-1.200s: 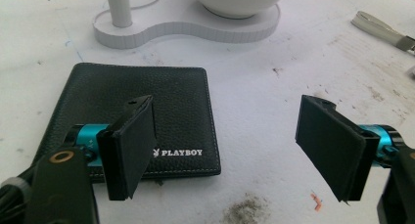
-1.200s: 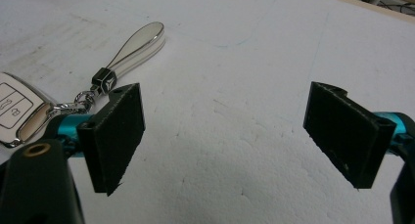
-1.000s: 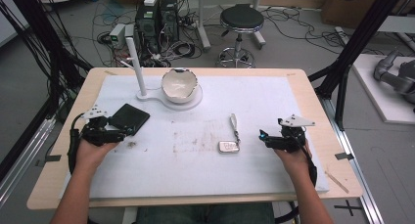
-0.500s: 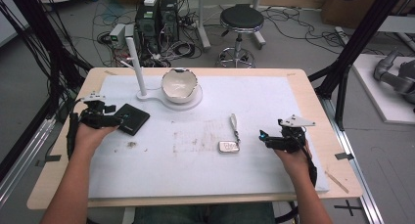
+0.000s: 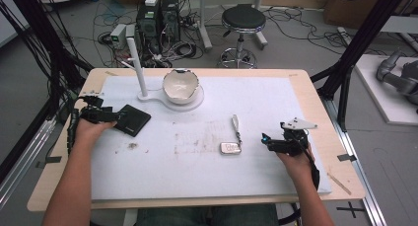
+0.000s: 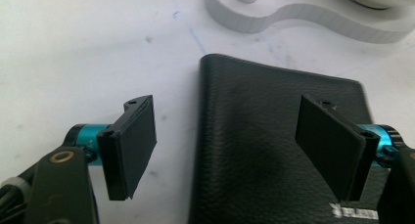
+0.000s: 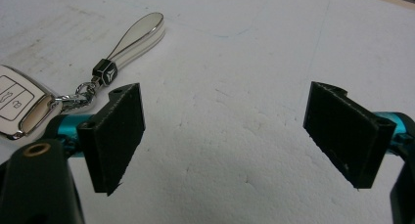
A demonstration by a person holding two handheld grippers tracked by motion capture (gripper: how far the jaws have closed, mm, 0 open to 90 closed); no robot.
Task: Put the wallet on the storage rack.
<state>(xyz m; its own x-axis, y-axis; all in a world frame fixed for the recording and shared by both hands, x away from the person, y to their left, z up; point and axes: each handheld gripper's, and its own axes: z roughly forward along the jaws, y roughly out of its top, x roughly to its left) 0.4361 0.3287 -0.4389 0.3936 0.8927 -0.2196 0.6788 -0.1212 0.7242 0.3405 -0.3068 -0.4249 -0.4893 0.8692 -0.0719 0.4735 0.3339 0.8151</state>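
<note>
Wooden table (image 5: pixel 315 95) with white foam mat; flat black leather wallet (image 5: pixel 132 120) lies near the left edge, silver-and-white car key fob (image 5: pixel 230 148) toward the front, right of centre. Left hand-held gripper (image 5: pixel 114 116) jaws wide, straddling the wallet's near left edge without gripping. Right hand-held gripper (image 5: pixel 266 138) wide, empty, just right of the fob.

This is a lab or workshop: a wooden table (image 5: pixel 315 95) under a white foam mat (image 5: pixel 276 107) sits inside a black metal frame (image 5: pixel 367 31), with computers (image 5: pixel 157 16) (cables sprawling), a stool (image 5: pixel 241 23) behind.
</note>
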